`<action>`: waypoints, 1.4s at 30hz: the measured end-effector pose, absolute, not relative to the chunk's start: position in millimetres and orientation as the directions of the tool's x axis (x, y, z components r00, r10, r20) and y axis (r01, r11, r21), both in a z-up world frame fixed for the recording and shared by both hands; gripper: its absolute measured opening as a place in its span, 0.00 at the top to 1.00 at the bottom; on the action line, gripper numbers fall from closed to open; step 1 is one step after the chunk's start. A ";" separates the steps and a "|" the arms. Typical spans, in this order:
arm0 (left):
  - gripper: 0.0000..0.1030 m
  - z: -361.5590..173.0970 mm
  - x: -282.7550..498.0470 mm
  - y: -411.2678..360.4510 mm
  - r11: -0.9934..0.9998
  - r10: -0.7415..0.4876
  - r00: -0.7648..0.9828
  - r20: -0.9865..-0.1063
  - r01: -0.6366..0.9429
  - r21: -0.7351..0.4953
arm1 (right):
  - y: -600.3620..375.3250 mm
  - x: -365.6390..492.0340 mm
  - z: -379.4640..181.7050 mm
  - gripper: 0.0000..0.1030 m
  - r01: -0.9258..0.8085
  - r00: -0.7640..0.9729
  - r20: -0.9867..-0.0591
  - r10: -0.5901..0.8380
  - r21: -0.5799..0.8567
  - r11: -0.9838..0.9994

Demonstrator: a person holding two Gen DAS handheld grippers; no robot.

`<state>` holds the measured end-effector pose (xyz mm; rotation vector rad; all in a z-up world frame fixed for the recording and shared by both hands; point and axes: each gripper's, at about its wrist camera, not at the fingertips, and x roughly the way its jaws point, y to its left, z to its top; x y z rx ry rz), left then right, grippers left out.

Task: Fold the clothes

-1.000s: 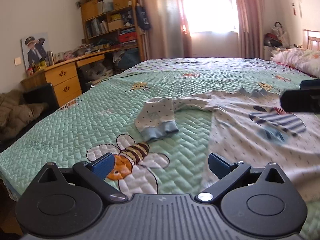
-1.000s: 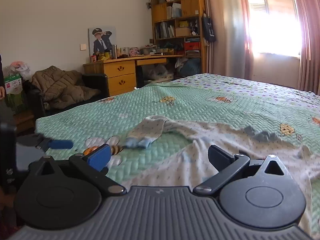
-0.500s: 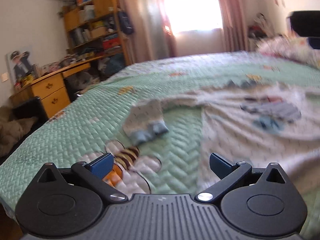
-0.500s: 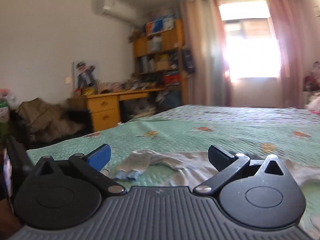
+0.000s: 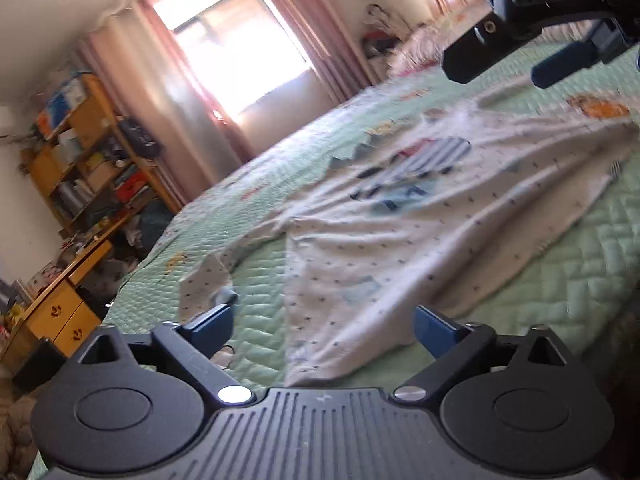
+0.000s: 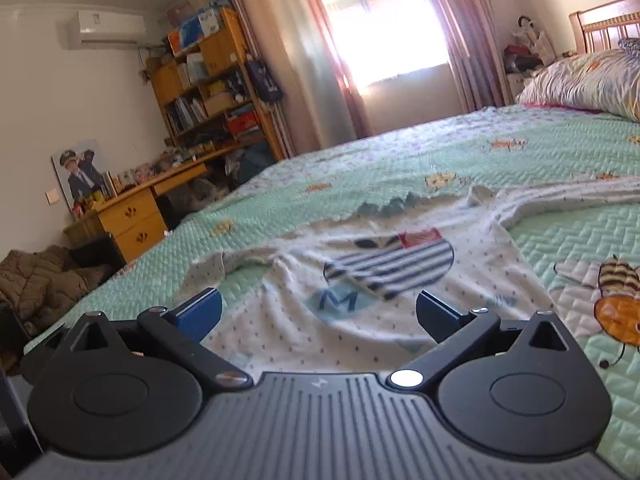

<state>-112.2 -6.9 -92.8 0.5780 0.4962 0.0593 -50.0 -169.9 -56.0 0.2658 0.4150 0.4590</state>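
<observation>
Two grippers hover low over a bed as I hold one in each hand. A white long-sleeved top printed with small dots, a striped patch and a blue letter lies spread flat on the green quilt, straight ahead of both tools.

My left gripper is tilted, so the room leans in its view. Its blue-tipped fingers stand wide apart and are closing slightly; the near hem of the top lies just beyond and between them, but the pads press on nothing. One sleeve of the top reaches out toward the left finger, its cuff lying just past the tip. My right gripper hangs in the upper right of that view, above the far side of the top.

From its own camera, my right gripper has its fingers spread wide and empty. The chest of the top, with its striped patch, lies just beyond them. A second sleeve stretches away to the right across the quilt, past a printed bee.

Beyond the bed stand a wooden desk and a crowded bookshelf to the left, a bright curtained window ahead, and a pillow to the right.
</observation>
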 end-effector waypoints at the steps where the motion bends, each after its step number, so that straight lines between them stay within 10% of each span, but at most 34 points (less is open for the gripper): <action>1: 0.10 -94.1 -111.0 -7.4 0.833 0.197 0.877 -0.438 0.086 0.546 | -168.6 -47.6 -56.9 0.00 -0.372 0.812 -0.334 0.479 0.336 0.865; 24: 0.09 -108.7 -80.9 -16.9 0.692 0.202 0.875 -0.439 0.190 0.696 | -179.1 -31.4 -79.6 0.00 -0.302 0.791 -0.415 0.450 0.375 0.876; 28: 0.54 -96.3 -77.1 -3.0 0.770 0.110 0.854 -0.508 0.250 0.587 | -171.5 -27.4 -85.2 0.00 -0.337 0.755 -0.445 0.482 0.367 0.867; 31: 0.64 -86.8 -66.0 14.1 0.854 0.042 0.822 -0.568 0.266 0.448 | -159.3 -31.6 -87.4 0.01 -0.403 0.736 -0.448 0.507 0.312 0.860; 42: 0.63 -77.8 -16.1 59.2 0.980 -0.078 0.734 -0.674 0.179 0.081 | -114.4 -37.1 -91.8 0.01 -0.572 0.733 -0.488 0.475 -0.063 0.818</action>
